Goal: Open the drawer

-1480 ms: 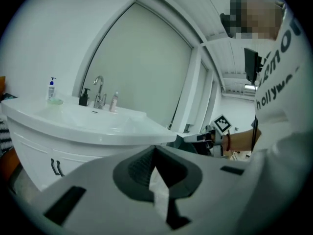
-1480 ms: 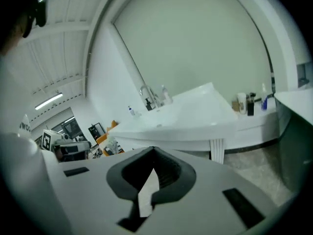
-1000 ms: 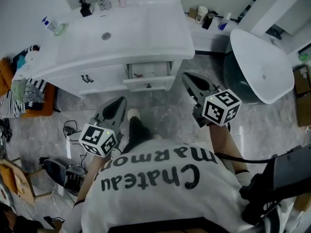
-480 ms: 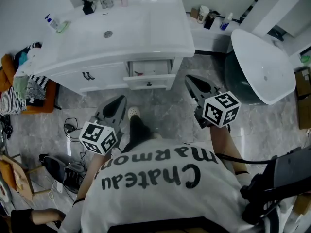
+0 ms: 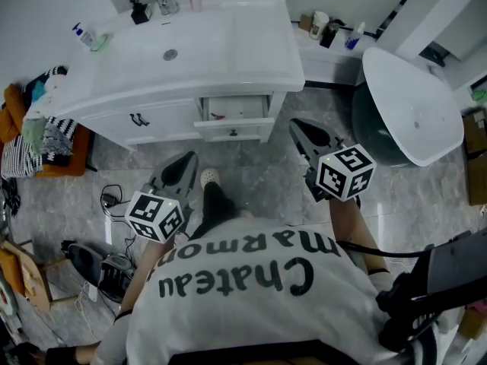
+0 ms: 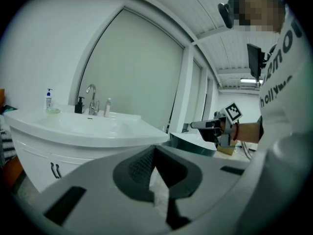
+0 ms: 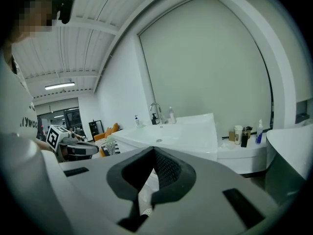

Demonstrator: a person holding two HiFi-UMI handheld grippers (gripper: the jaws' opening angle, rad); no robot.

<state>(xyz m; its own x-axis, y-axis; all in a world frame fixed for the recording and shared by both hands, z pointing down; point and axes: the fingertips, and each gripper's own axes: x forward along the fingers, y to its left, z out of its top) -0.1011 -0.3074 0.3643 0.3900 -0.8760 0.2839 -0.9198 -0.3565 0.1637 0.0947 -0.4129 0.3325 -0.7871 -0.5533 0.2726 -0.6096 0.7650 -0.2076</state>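
Left claw, right claw unmoved, clenched empty; drawer partly out, facing person, long axis crosswise.

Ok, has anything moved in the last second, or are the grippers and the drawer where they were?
Nothing on the job has visibly changed. The left gripper and the right gripper are where they were, shut and empty, short of the vanity. Neither touches the drawer, which stands partly pulled out as before.
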